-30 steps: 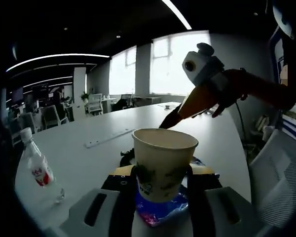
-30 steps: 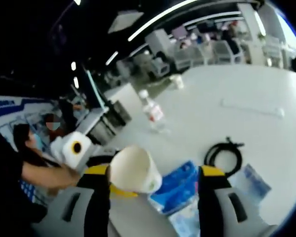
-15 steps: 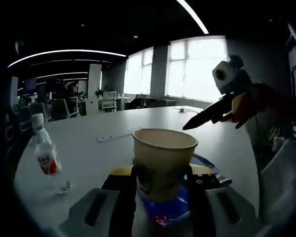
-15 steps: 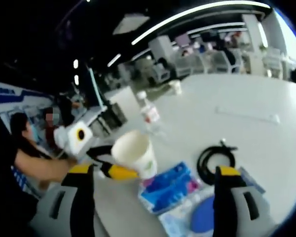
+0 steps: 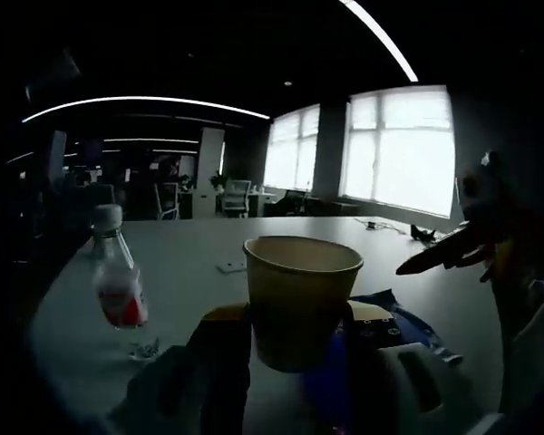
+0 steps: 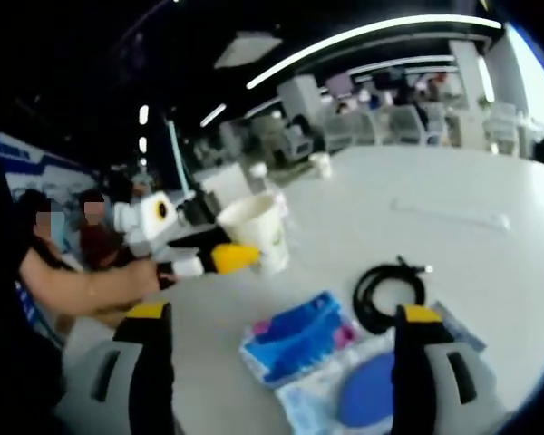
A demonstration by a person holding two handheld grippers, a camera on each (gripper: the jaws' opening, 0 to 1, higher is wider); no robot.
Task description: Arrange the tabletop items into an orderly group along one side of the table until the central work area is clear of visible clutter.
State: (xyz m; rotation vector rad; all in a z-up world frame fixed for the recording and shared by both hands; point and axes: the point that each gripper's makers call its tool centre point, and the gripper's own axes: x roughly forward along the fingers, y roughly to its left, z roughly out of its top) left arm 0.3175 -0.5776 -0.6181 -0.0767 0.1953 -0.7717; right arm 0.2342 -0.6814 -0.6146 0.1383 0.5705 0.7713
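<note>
Left gripper (image 5: 295,331): jaws pinching the paper cup (image 5: 301,299) low on its wall, 1 jaw on each side; cup upright, mouth open upward, apparently lifted clear of the bench (image 5: 190,263). The low grip probably keeps the thin rim from crushing and the cup level for carrying. In the right gripper view the same cup (image 6: 254,231) sits at the tip of the left gripper (image 6: 219,260), far left of the cluster.

Right gripper (image 6: 276,362): jaws spread wide, holding nothing, poised over the near cluster. Judged ready to take the next item.

Between and beyond those jaws:
1. Blue tissue pack (image 6: 295,333), flat, near centre.
2. Clear packet with a round blue patch (image 6: 367,399), flat, just right of and touching the pack; contents not readable.
3. Black coiled cable (image 6: 390,294), just beyond the packet, loosely looped.
4. White strip (image 6: 449,213), far right, well apart from the rest.

Left gripper view, outward from the cup:
5. Blue wrapper (image 5: 390,322) lying flat behind the cup to the right.
6. Water bottle (image 5: 118,281), red label, upright, left of the cup, near the bench edge; a likely anchor for the group.

Central area is not yet clear.
</note>
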